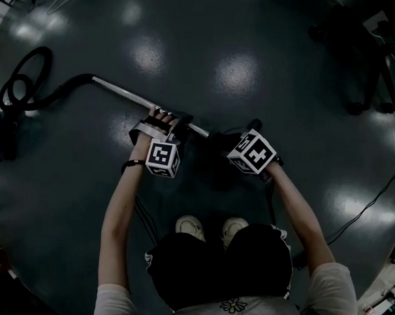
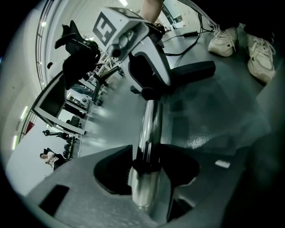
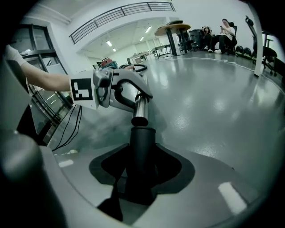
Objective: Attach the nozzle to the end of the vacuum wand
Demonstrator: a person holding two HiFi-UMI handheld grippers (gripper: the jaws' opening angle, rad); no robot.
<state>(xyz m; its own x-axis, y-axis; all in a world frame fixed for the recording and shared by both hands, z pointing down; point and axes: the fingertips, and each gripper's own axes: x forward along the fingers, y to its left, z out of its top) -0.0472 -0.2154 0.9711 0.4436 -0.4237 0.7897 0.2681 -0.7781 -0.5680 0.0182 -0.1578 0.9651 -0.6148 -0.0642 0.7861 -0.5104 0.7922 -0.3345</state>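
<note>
the left gripper is clamped on the shiny metal wand, which runs low over the dark floor to a looped black hose. the right gripper is closed on the black nozzle, which is lined up end to end with the wand's tip; i can't tell whether they touch.

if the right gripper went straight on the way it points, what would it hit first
Most likely the end of the vacuum wand: the black nozzle in the right gripper lines up with it, seemingly just short of it.
</note>
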